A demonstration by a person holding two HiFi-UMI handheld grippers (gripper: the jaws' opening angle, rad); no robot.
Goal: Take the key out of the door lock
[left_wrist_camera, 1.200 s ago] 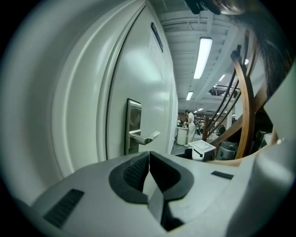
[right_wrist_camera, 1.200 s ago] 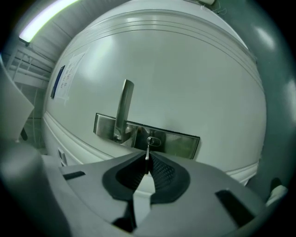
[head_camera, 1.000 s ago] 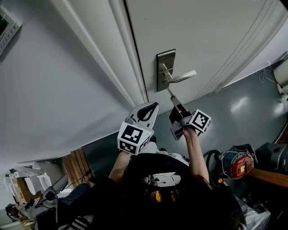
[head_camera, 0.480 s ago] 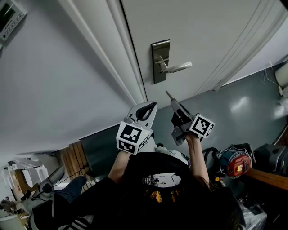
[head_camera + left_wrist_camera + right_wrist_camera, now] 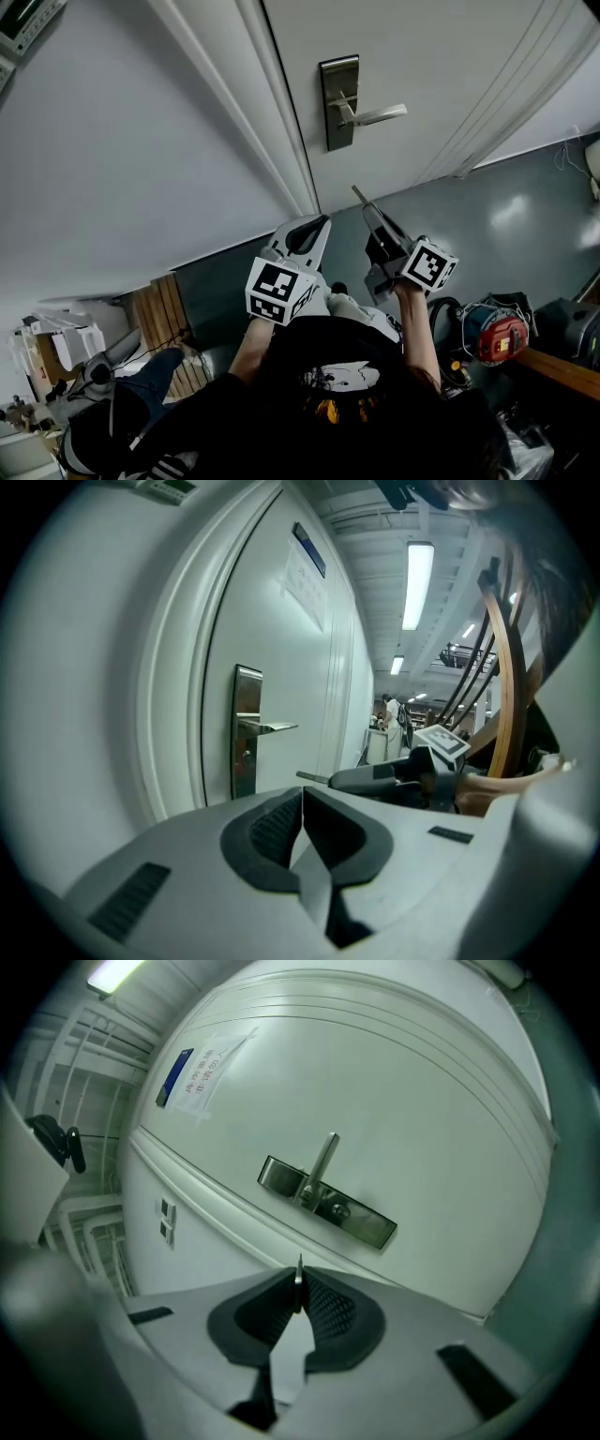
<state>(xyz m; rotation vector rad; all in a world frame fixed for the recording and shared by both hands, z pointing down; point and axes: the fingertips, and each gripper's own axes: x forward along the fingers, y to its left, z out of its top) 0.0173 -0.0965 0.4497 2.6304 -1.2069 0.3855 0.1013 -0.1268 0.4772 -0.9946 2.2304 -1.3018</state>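
Key point(image 5: 359, 195), clamped in right gripper point(image 5: 373, 217) jaws, now withdrawn clear of door lock point(image 5: 338, 103); left gripper point(image 5: 314, 226) jaws together, empty

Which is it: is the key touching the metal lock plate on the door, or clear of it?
Apart. The head view shows the key, clamped in the right gripper, with bare door between its tip and the lock plate.

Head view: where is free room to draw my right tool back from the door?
Free: the white door panel right of the brushed-steel lock plate and lever handle, and the gap between plate and right tool, which grips the thin metal key. Grey floor to its right is bare. Crowded: left tool close beside, red machine lower right.
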